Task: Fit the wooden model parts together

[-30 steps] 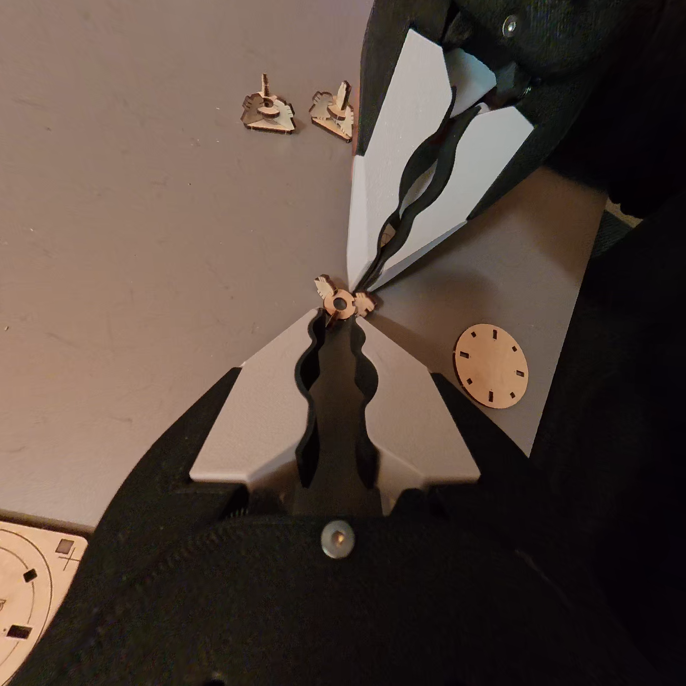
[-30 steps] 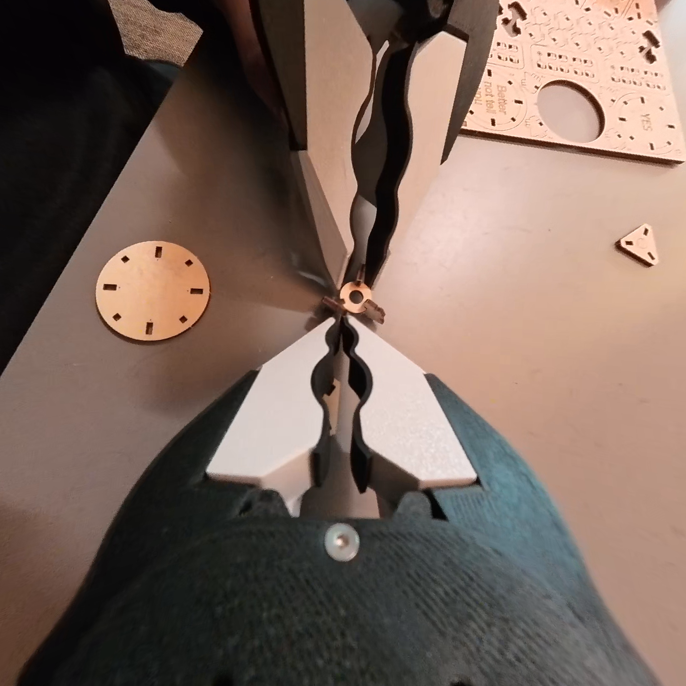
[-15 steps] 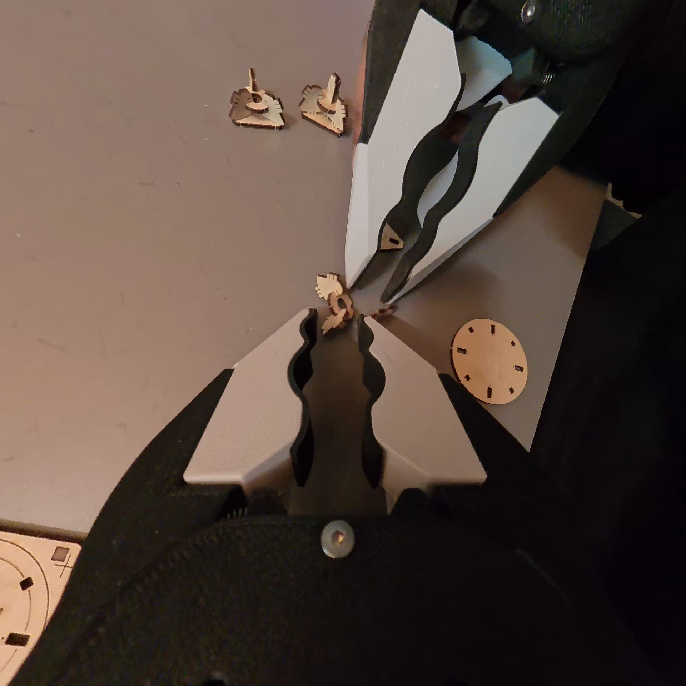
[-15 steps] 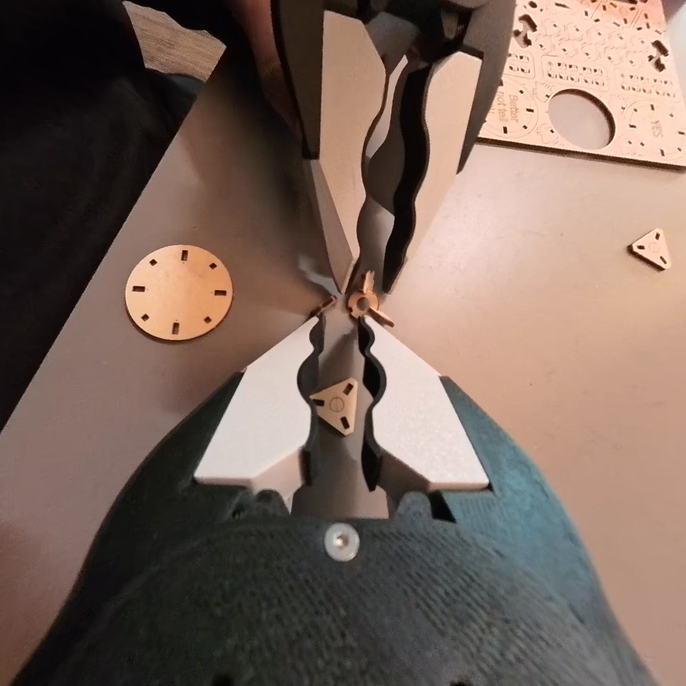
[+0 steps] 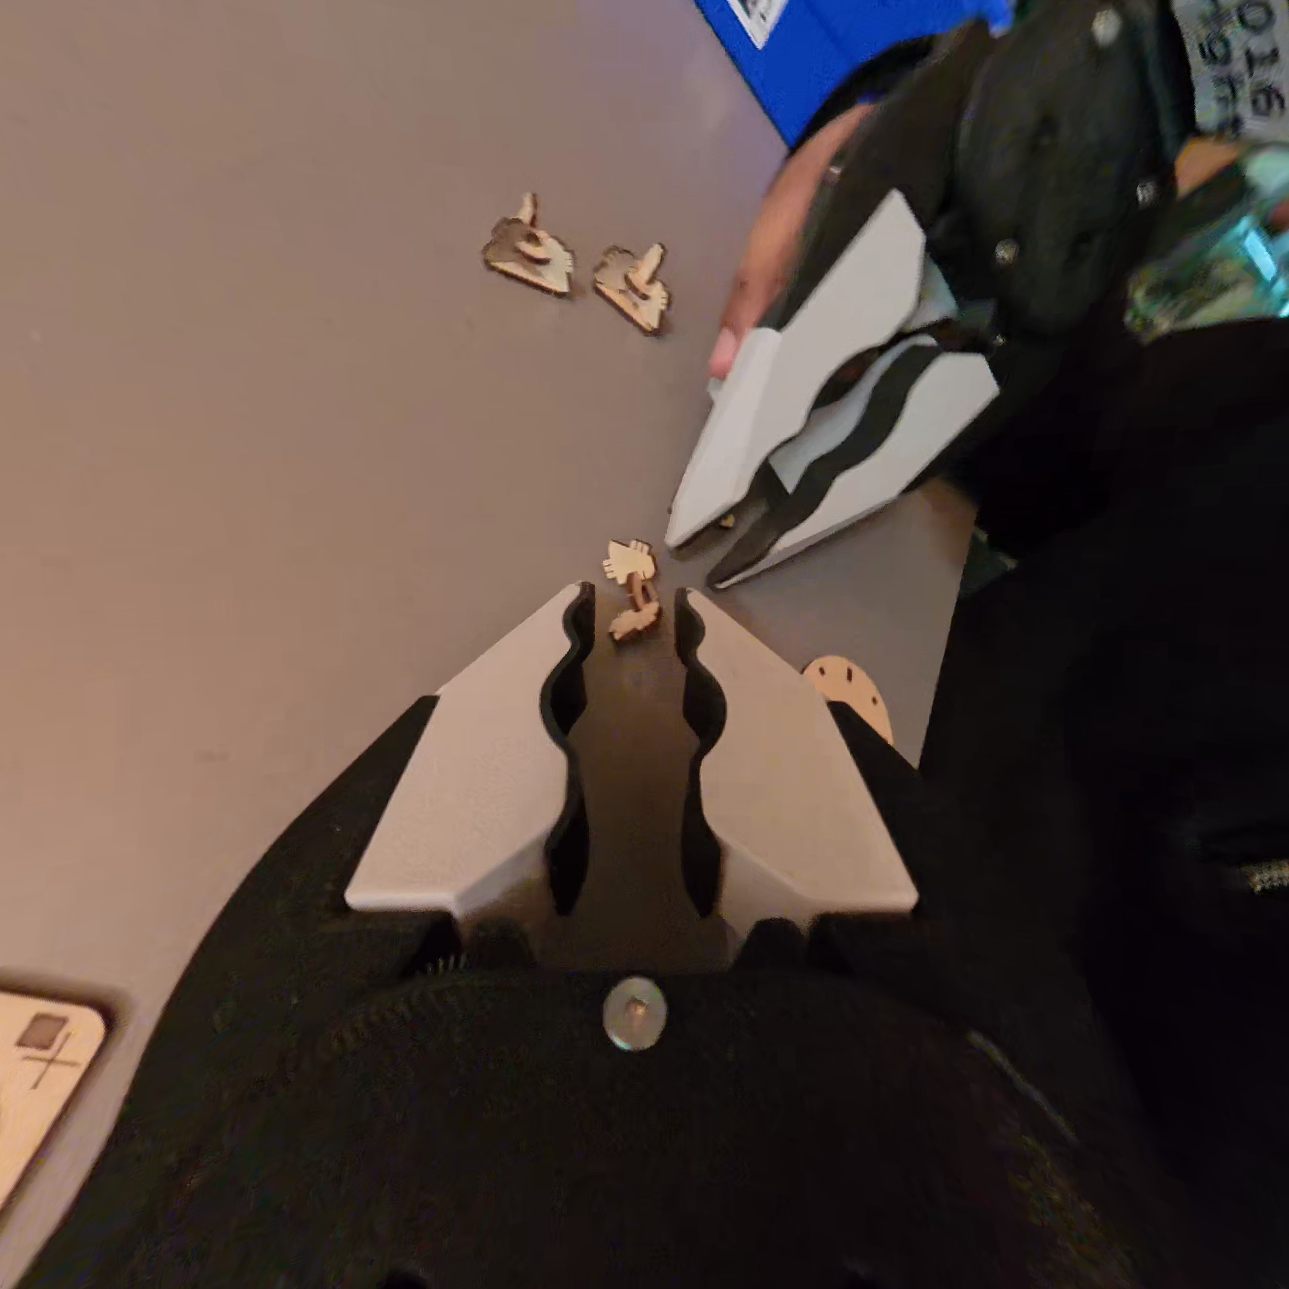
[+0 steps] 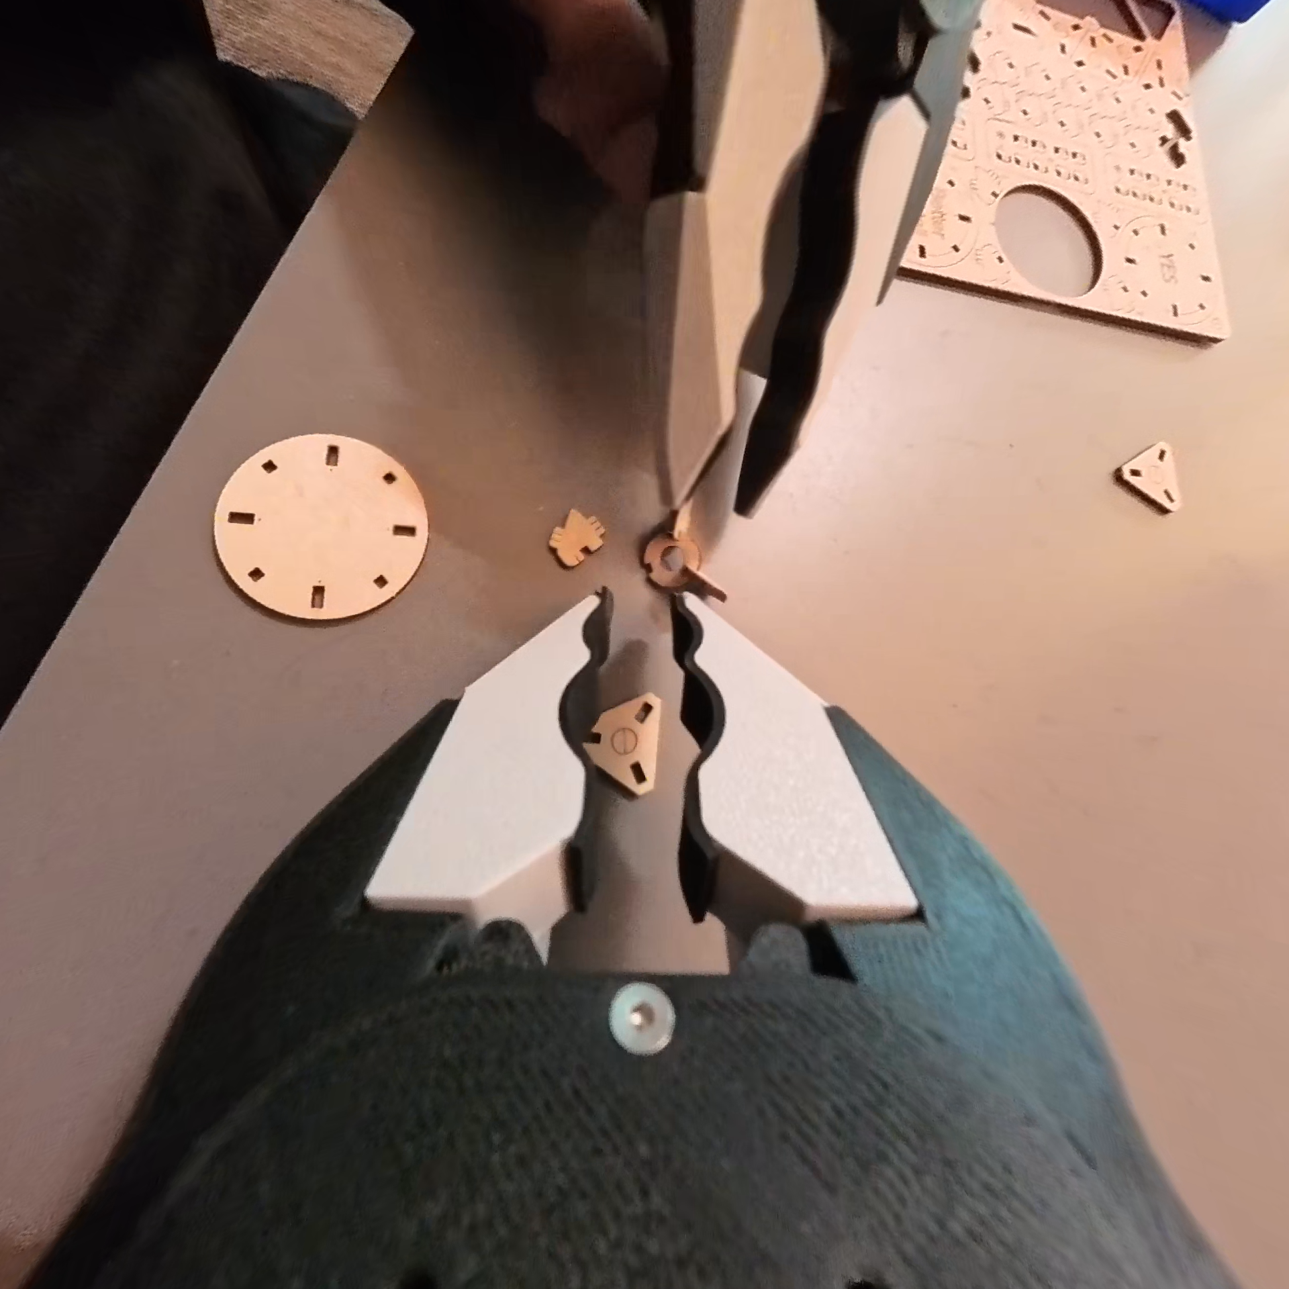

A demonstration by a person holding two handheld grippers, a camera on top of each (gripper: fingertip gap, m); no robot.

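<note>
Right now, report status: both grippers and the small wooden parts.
Left gripper open, ring piece loose at its tips. Right gripper open, triangle piece lying between its fingers, not gripped. Loose fin beside wooden disc.

Dim, warm indoor light leaves the grey matte tabletop (image 6: 976,628) brighter right of the tongs, shadowed between them, with motion blur and wide-angle bending at the edges.

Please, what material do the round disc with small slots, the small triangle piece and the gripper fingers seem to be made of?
The round disc looks like thin, pale, unpainted plywood; its slots have darker edges, probably laser-cut. The small triangle piece, lying between the right gripper's open fingers, shows the same pale wood and dark cut edges. The gripper fingers seem matte grey plastic, with wavy black pads, perhaps rubber.
</note>
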